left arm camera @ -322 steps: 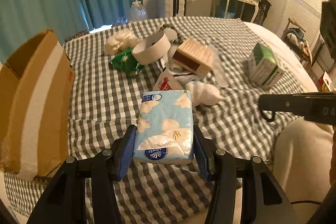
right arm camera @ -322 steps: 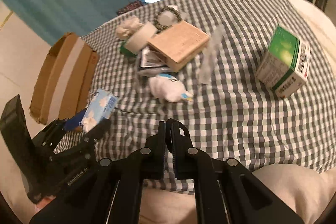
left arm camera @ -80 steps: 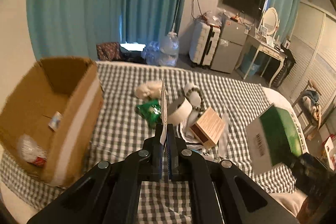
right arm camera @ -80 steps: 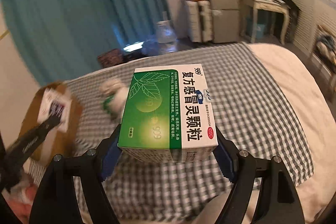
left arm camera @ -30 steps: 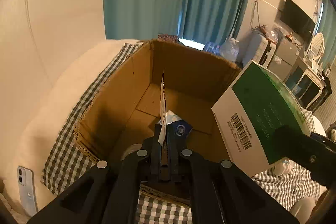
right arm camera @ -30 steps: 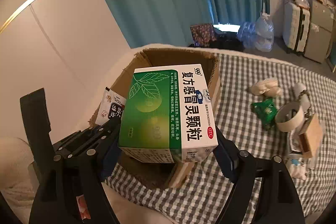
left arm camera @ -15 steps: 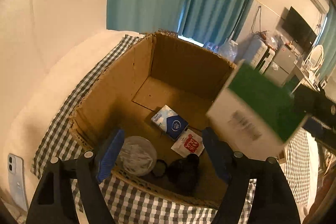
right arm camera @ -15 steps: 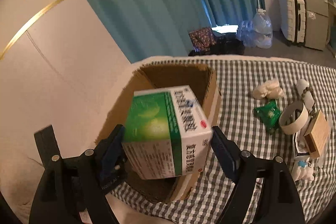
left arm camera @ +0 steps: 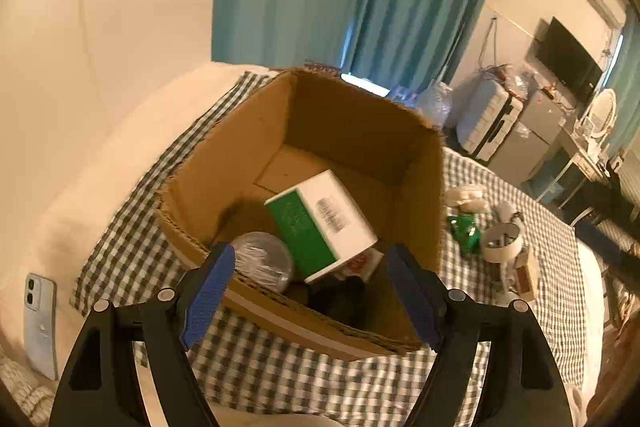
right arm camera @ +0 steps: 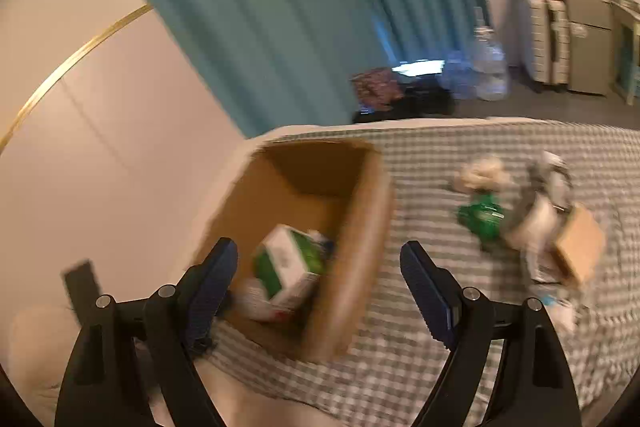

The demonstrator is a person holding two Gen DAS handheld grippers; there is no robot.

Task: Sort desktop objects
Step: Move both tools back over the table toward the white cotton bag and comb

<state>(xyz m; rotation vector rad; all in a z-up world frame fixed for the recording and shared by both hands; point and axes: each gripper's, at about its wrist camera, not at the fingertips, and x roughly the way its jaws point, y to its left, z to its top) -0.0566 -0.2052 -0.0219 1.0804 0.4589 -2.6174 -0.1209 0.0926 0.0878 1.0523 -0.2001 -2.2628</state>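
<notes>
We see both tools held above the near edge of a cardboard box (left arm camera: 352,123) that stands on a checked cloth (left arm camera: 280,371). The left gripper (left arm camera: 308,291) has its blue-padded jaws spread wide with nothing between them, framing the near wall of the box. The right gripper (right arm camera: 320,287) is likewise released, its jaws far apart and empty; its view is blurred.

Inside the box, a green and white carton (left arm camera: 320,223) lies tilted, leaning across the other contents with its barcode face turned up and to the right. In the right wrist view the same carton (right arm camera: 288,263) sits low in the box (right arm camera: 360,227), toward its near end. Just left of the carton we see a round clear lid or bag (left arm camera: 262,259), against the near wall. A small red and white packet (left arm camera: 364,263) pokes out from under the carton's right corner, and something dark (left arm camera: 340,299) lies just near of that; we cannot tell what it is.

To the right of the box, on the cloth, things are still unsorted: a green packet (left arm camera: 464,231), a white crumpled wad (left arm camera: 466,195) beyond it, a roll of tape (left arm camera: 500,243) and a small brown box (left arm camera: 524,275). A phone (left arm camera: 40,323) lies on the pale surface at far left.
</notes>
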